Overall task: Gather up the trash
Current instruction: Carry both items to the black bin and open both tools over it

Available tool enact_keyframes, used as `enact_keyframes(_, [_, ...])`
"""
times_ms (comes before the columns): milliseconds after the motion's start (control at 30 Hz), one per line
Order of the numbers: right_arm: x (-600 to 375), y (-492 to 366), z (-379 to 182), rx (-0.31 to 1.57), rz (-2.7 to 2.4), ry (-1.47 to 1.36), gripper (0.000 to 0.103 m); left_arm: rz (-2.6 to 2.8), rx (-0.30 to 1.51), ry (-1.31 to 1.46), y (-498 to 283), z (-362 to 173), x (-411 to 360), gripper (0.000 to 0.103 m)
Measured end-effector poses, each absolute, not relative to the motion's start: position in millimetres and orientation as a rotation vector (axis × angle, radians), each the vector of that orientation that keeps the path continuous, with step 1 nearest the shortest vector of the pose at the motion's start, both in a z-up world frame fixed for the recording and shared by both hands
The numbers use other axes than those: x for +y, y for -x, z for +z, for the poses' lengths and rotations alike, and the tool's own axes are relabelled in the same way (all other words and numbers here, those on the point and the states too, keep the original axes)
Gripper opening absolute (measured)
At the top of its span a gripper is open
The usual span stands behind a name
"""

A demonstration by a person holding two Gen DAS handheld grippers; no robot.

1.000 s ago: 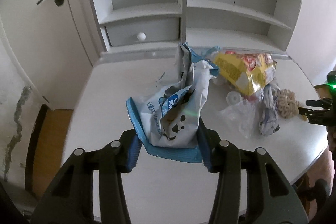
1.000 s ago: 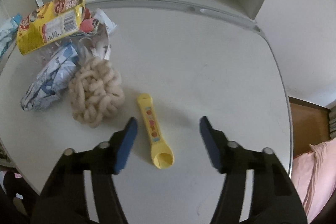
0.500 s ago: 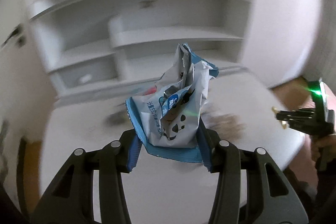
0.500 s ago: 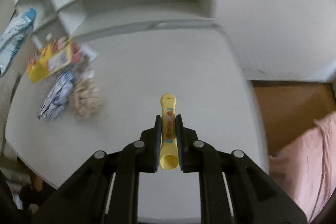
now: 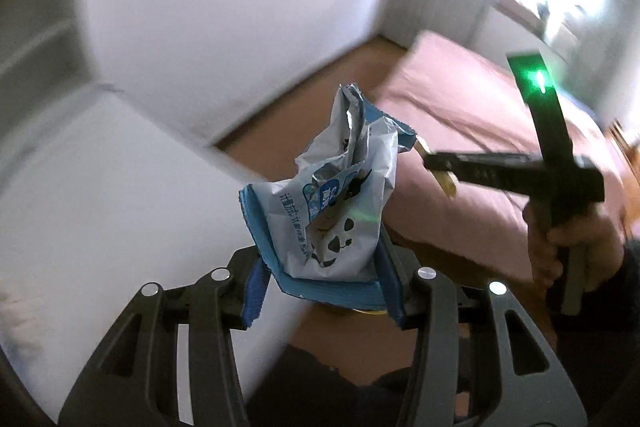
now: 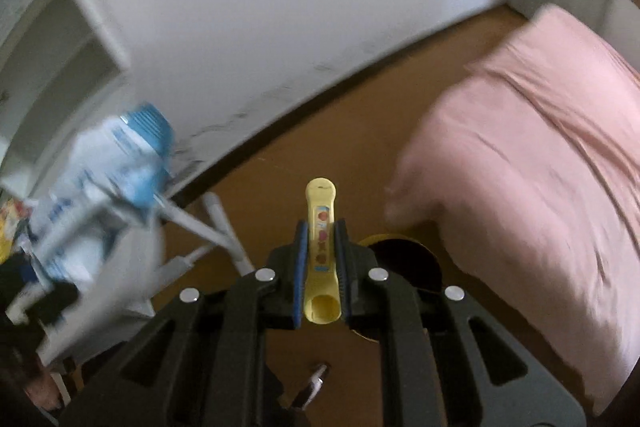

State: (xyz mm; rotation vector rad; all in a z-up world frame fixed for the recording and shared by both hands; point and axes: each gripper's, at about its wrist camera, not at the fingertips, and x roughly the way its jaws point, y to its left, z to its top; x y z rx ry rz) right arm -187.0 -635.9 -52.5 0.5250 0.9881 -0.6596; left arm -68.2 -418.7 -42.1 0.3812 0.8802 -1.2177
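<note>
White table edge (image 5: 100, 187): blurred, at the left of the left wrist view; nothing legible on it.
Left gripper (image 5: 320, 279): about half open, pads pressed on both sides of the crumpled blue-and-white wrapper (image 5: 332, 211), held upright off the table.
Wrapper risk: soft foil, gripped only at its lower edge (top part flopping free); likely to slide out or fold over under a quick swing.
Right gripper (image 6: 320, 267): closed tight on the yellow scoop (image 6: 320, 255), handle pointing forward, bowl end back near the palm.
Scoop risk: smooth thin plastic pinched at mid-handle; could pivot between the pads and drop short of the target.
Bin (image 6: 400, 251): dark round opening with a yellow rim, on the brown floor (image 6: 300, 163) just beyond the right fingers, mostly hidden behind them (probably the destination).
Bin risk: small mouth, two loads arriving together; possible clash of grippers over it, or one piece landing on the floor.
Pink bedding (image 6: 540, 147): just beside the bin at the right; a wide release could send the wrapper onto it.
Person's hand (image 5: 568, 239): wrapped round the right gripper's handle, seen from the left camera.
</note>
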Motion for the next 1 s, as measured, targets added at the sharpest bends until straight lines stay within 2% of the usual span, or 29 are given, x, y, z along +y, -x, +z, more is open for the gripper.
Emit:
enact_keyframes(233, [-691,269,-135,1.077,-0.772,-0.717,0.014,-1.286,1.017,-0.499,118,-112,-508,0.047])
enact_keyframes(500, [-707,298,-221,1.165,-0.774,-0.873,0.014,-1.265,1.114,-0.615,138,-172,-576,0.047])
enact_keyframes(733, [-713,307,-241,1.180,-0.768,-0.937,0.014,-1.261,1.183,-0.678,141,-219,-608,0.050])
enact_keyframes(833, [-714,309,-239,1.171,-0.771,-0.952,0.014,-1.263,1.163,-0.716,146,-225,-616,0.062])
enact_keyframes(1000, [-716,305,-246,1.170,-0.749,-0.973,0.014,-1.285,1.126,-0.720,148,-215,-612,0.068])
